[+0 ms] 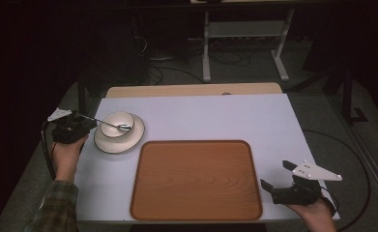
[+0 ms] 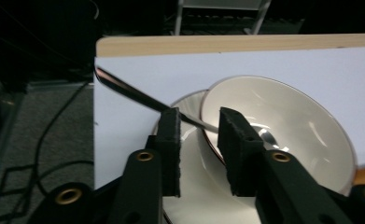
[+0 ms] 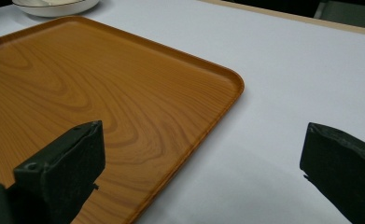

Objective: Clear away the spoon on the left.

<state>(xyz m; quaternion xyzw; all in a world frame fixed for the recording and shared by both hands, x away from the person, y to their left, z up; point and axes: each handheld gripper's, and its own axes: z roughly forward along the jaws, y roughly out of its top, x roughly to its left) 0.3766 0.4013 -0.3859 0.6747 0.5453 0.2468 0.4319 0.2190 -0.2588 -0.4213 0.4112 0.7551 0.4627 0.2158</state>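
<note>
1. Your left gripper [image 1: 82, 126] sits at the left edge of the table [image 1: 201, 116], just beside the bowl [image 1: 118, 123]. Its jaws stand a little apart, and the spoon [image 2: 138, 95] handle runs across the gap between them. The pads do not press on the handle; nothing is clamped.
2. The spoon rests with its head inside the bowl and its handle slanting up and out over the rim toward your left hand. The bowl stands on a plate [image 1: 128, 142], left of the wooden tray [image 1: 196, 179] and apart from it.
3. Your right gripper [image 1: 278, 183] waits at the tray's right side with its jaws wide apart and nothing between them, just above the table surface.
4. Judged step in hand: either taking or letting go of the spoon handle. The pictures do not settle which.
5. If you mean to grip: centre the handle on both pads before closing. It now crosses them at a slant, so square your wrist to it first, or the thin metal may pivot.
6. If you mean to release: draw straight back along the jaw line, so neither pad drags the handle and tips the spoon out.
7. Risk noted: the bowl sits loose on the plate. Keep sideways force off the rim.
</note>
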